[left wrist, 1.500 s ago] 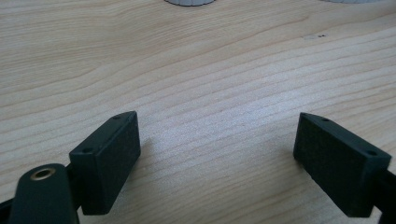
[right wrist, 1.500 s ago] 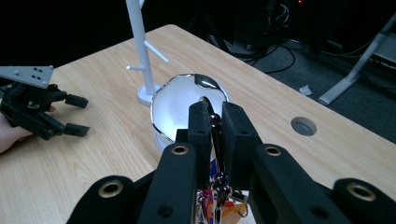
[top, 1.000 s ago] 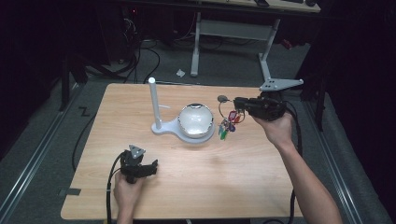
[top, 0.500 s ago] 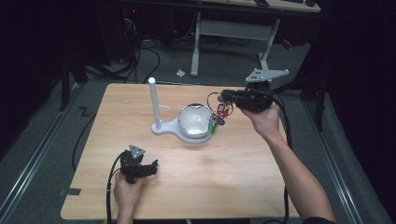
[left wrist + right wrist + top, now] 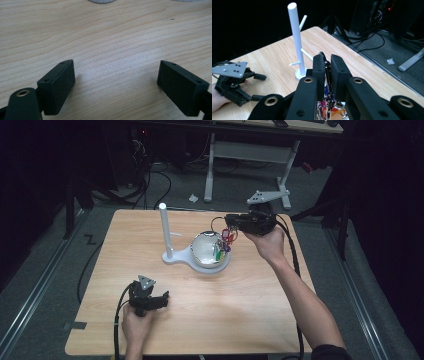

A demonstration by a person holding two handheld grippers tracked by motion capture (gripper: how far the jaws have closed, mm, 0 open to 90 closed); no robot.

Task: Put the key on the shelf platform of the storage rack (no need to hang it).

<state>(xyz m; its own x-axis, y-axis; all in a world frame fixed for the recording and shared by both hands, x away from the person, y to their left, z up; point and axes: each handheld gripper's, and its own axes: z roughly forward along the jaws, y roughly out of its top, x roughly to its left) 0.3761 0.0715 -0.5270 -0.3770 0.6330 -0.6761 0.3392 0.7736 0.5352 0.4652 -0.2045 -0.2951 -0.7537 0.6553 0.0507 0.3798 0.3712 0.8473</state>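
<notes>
A bunch of keys with coloured tags (image 5: 226, 240) hangs from a dark ring (image 5: 327, 71), and my right gripper (image 5: 227, 221) is shut on that ring. The keys dangle over the right edge of a white rounded bowl (image 5: 206, 250). The bowl sits on a white stand whose upright post (image 5: 164, 230) carries short side pegs (image 5: 306, 53). In the right gripper view the post (image 5: 295, 37) rises just beyond the jaws (image 5: 327, 62). My left gripper (image 5: 161, 301) rests low on the wooden table (image 5: 112, 37) near the front, open, with nothing between its pads (image 5: 116, 82).
The left gripper (image 5: 260, 87) lies to the left of the post in the right gripper view. Behind the table stand a white desk frame (image 5: 247, 150) and loose cables (image 5: 150, 180) on the floor. Bare tabletop lies between the two grippers.
My right gripper has carried the key bunch leftward, from beside the bowl to over its right edge. The left gripper has stayed where it was.
</notes>
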